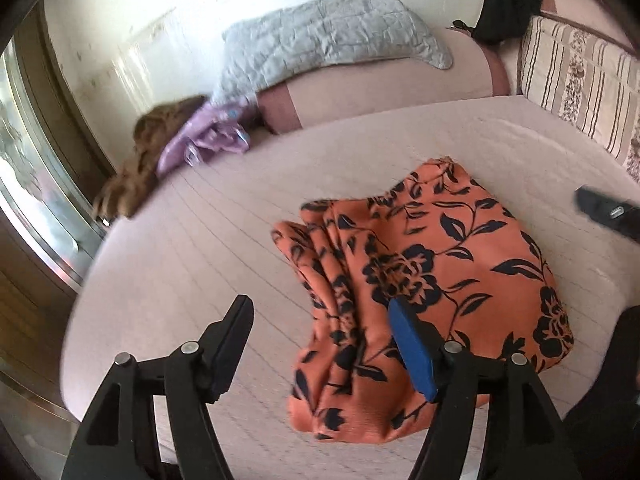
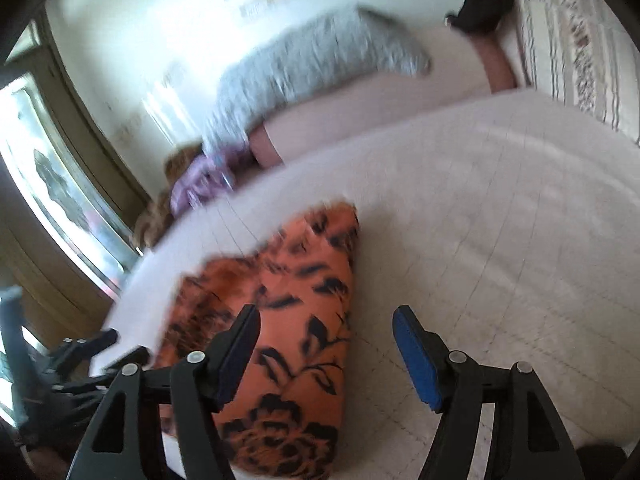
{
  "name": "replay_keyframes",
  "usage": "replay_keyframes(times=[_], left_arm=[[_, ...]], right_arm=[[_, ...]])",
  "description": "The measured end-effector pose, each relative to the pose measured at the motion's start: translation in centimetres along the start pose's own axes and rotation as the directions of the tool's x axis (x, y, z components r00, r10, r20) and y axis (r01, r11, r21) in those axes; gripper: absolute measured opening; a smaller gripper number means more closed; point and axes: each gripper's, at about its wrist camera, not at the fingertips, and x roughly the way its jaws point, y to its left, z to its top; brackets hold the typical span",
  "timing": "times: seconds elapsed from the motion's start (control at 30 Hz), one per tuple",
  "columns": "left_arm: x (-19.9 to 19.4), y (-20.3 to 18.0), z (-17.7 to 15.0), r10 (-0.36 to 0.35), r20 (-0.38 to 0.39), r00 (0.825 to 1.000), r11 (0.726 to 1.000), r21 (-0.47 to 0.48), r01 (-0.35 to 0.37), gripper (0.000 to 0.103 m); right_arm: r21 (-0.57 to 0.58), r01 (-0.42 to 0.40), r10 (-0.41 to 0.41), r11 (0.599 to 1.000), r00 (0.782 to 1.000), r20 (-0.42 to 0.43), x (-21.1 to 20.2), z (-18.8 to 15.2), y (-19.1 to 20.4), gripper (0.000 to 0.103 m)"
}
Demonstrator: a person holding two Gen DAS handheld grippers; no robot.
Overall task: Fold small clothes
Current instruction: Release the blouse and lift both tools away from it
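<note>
An orange garment with a dark floral print (image 1: 432,264) lies folded in a thick bundle on the pale quilted bed cover (image 1: 200,220). My left gripper (image 1: 320,310) hovers above the garment's near left edge, jaws wide apart, pads clear of the cloth. In the right wrist view, which is blurred, the same garment (image 2: 304,280) lies left of centre. My right gripper (image 2: 326,312) is open over its right edge and holds nothing. The left gripper's black frame (image 2: 84,356) shows at the lower left there. A black finger of the right gripper (image 1: 608,216) juts in at the right edge of the left wrist view.
A grey quilted blanket (image 1: 320,40) lies over the pink backrest. A purple garment (image 1: 208,140) and a brown furry throw (image 1: 132,172) sit at the bed's far left edge. A striped floral cushion (image 1: 580,80) and black clothing (image 1: 508,0) are at the far right. A window (image 1: 32,160) is left.
</note>
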Motion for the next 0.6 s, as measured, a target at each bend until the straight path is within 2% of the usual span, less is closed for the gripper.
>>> replay_keyframes(times=[0.07, 0.2, 0.3, 0.33, 0.37, 0.4, 0.47, 0.5, 0.6], left_arm=[[0.2, -0.1, -0.1, 0.006, -0.028, 1.000, 1.000, -0.008, -0.006, 0.072], [2.0, 0.2, -1.3, 0.009, -0.099, 0.995, 0.999, -0.033, -0.012, 0.072], [4.4, -0.3, -3.0, 0.047, -0.168, 0.985, 0.999, -0.002, -0.048, 0.072], [4.9, -0.3, -3.5, 0.055, -0.176, 0.983, 0.998, 0.002, -0.055, 0.072], [4.9, -0.3, -3.7, 0.044, -0.167, 0.985, 0.999, -0.004, -0.045, 0.073], [4.8, -0.2, -3.6, 0.042, -0.162, 0.986, 0.999, -0.006, -0.044, 0.073], [4.2, 0.3, -3.2, 0.019, -0.174, 0.985, 1.000, -0.007, -0.021, 0.073], [4.0, 0.6, -3.0, 0.010, -0.168, 0.986, 1.000, -0.017, -0.013, 0.073], [1.3, 2.7, -1.8, -0.023, -0.090, 0.996, 0.995, -0.101, 0.014, 0.073]], right_arm=[[0.018, -0.051, 0.050, 0.999, 0.998, 0.024, -1.6, 0.2, 0.6, 0.058], [0.047, -0.096, 0.096, 0.994, 0.995, -0.009, -1.6, -0.4, 1.7, 0.053], [0.064, -0.074, 0.080, 0.995, 0.992, -0.100, 0.8, -2.1, 2.6, 0.052], [0.086, -0.066, 0.079, 0.994, 0.984, -0.160, 2.2, -2.9, 2.7, 0.052], [0.117, -0.037, 0.066, 0.992, 0.965, -0.253, 4.0, -4.1, 2.5, 0.054], [0.126, 0.032, 0.008, 0.992, 0.950, -0.311, 5.4, -5.2, 2.2, 0.054], [0.080, 0.060, -0.036, 0.995, 0.960, -0.277, 5.1, -5.4, 3.0, 0.057], [0.056, 0.071, -0.052, 0.996, 0.956, -0.289, 4.7, -5.1, 3.6, 0.058], [0.064, 0.059, -0.039, 0.996, 0.958, -0.283, 3.4, -3.9, 4.1, 0.058]])
